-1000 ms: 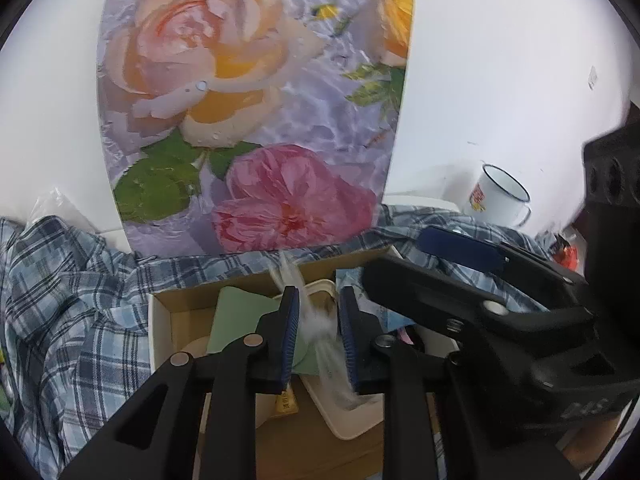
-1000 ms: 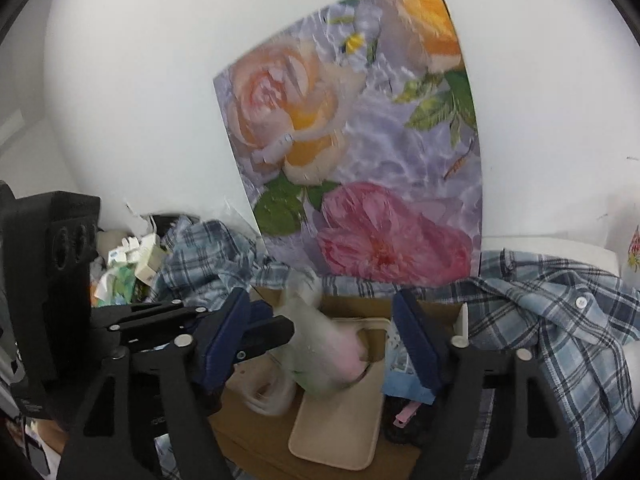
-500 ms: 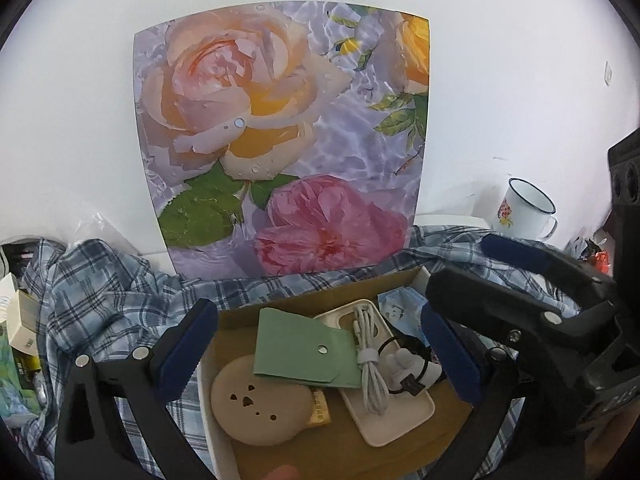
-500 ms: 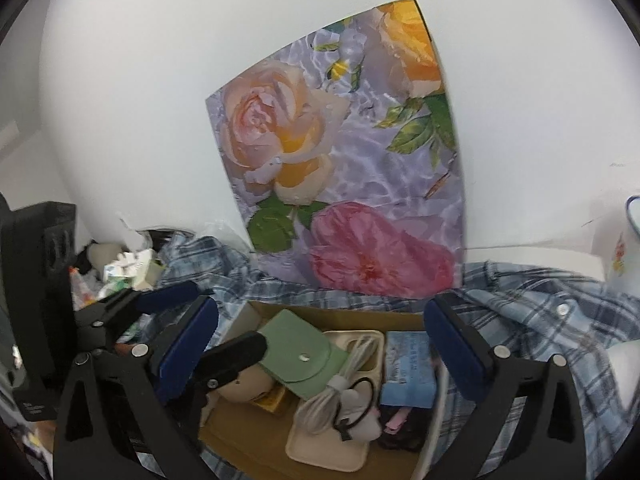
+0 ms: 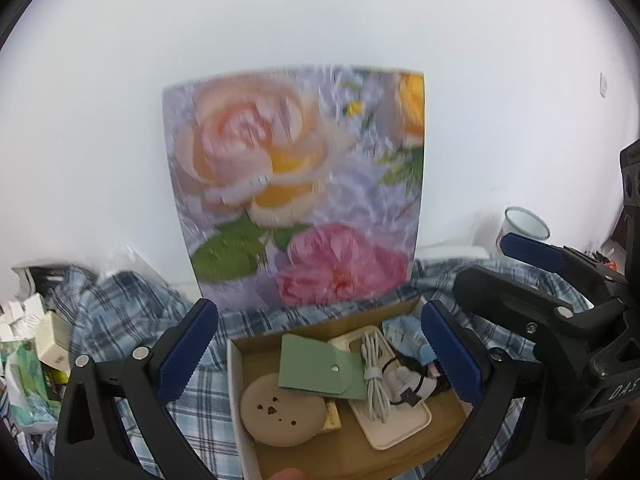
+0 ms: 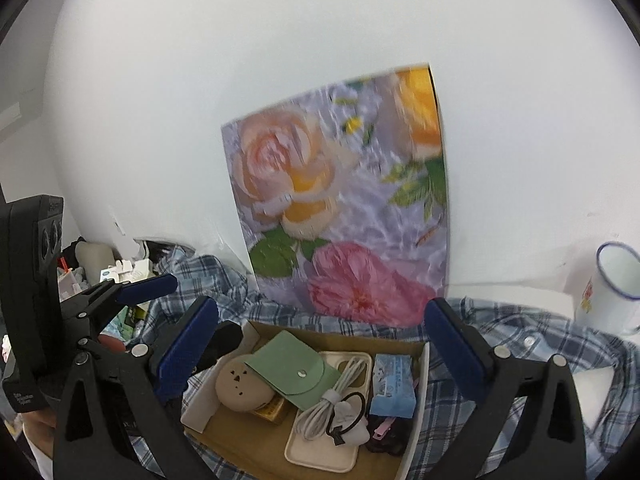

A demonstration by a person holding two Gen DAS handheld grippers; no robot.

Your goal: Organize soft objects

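Right wrist view: both claws spread wide, empty; bundled white cable [image 6: 335,396] lengthwise in box [image 6: 416,412], pointing toward wall.

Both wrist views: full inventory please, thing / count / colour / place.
cardboard box: 1, brown, white walls, centre, on the shirt
round pad: 1, beige, small holes, box left
pouch: 1, green, snap button, overlapping the pad
phone case: 1, cream, box middle
cable: 1, white, coiled, on the case
hair tie: 1, black, on the case beside the cable
tissue pack: 1, light blue, box right
plaid shirt: 1, blue and white, spread under the box
flower print: 1, peach, pink and yellow roses, leaning on the wall
mug: 1, white, blue rim, far right
small boxes and packets: several, mixed colours, far left
left gripper: jaws open, nothing held
right gripper: jaws open, nothing held
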